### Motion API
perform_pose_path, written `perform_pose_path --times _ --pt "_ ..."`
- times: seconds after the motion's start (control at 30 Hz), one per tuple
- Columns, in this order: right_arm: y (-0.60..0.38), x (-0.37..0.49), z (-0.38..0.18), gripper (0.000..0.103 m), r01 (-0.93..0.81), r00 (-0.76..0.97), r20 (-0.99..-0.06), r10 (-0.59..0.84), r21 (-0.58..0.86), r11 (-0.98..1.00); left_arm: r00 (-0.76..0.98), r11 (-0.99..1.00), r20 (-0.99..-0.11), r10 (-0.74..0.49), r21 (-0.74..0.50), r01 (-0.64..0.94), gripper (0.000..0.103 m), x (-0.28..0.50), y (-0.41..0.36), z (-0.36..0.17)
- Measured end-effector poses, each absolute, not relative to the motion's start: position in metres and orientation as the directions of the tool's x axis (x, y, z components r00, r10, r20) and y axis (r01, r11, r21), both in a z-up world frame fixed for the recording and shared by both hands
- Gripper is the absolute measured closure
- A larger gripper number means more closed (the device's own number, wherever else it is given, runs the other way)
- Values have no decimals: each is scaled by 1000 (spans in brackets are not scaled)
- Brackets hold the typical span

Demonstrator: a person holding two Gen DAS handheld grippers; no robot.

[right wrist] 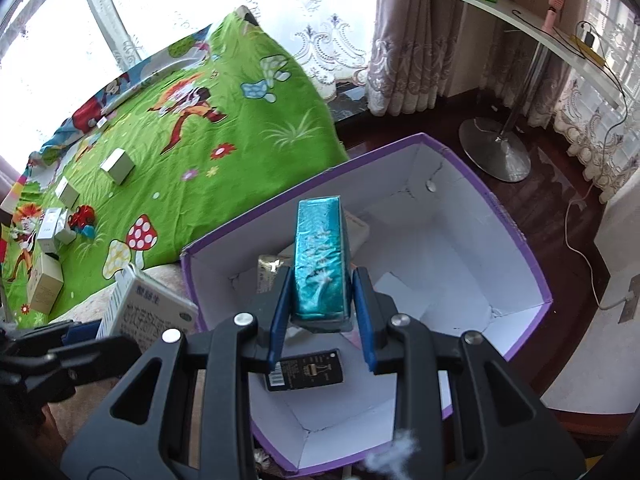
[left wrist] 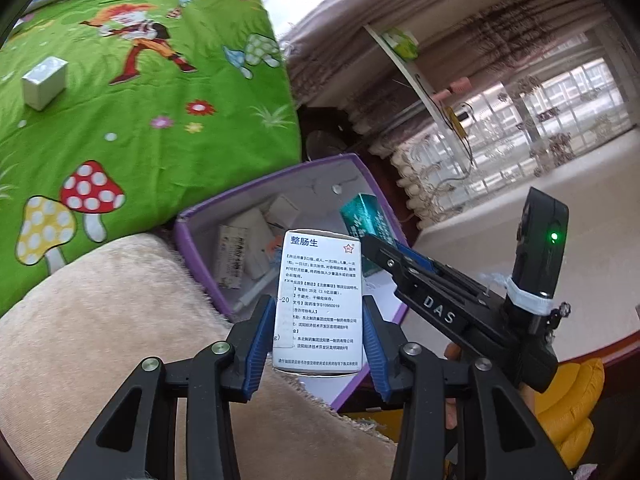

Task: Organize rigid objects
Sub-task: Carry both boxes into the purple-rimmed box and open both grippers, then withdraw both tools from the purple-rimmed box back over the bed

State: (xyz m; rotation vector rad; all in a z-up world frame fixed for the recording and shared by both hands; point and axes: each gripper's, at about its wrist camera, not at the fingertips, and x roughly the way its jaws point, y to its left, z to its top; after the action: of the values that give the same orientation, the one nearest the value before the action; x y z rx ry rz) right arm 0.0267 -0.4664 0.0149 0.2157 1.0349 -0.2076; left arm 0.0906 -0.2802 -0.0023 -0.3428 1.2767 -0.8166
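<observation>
Both tools loaded: left tool (left wrist: 316,344) clamped on white medicine box (left wrist: 320,300), right tool (right wrist: 320,312) clamped on teal box (right wrist: 320,256), both angled down over the purple bin (right wrist: 536,272) by the bed (right wrist: 192,152). Risk imo: tools crowd each other near the left rim, so I could bump them or drop a box outside.

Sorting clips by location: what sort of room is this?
Probably a bedroom or living space in a home: a cartoon-print green bedsheet is spread by a window with lace curtains, and a plush beige cover lies beside a purple storage box on dark wood flooring.
</observation>
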Motion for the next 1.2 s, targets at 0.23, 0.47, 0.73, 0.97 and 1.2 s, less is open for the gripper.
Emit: perform_pose_path --times 0.23,0.47,0.73,0.97,1.2 --pt "-476 26 8 58 303 465 -883 -68 87 949 -7 648 -705 -709 -656 386 41 85 -296 -7" --pt "-466 28 9 45 277 475 -879 -45 100 956 34 654 -696 -717 -655 380 40 85 -286 -1" --pt "-443 35 8 44 218 471 -882 -13 102 971 146 703 -718 -681 -584 405 40 85 -263 15" --pt "-425 40 12 43 180 475 -880 6 104 978 232 758 -740 -632 -525 387 40 87 -231 22" --pt "-390 50 14 43 91 482 -875 53 110 990 335 813 -744 -578 -485 323 40 88 -183 26"
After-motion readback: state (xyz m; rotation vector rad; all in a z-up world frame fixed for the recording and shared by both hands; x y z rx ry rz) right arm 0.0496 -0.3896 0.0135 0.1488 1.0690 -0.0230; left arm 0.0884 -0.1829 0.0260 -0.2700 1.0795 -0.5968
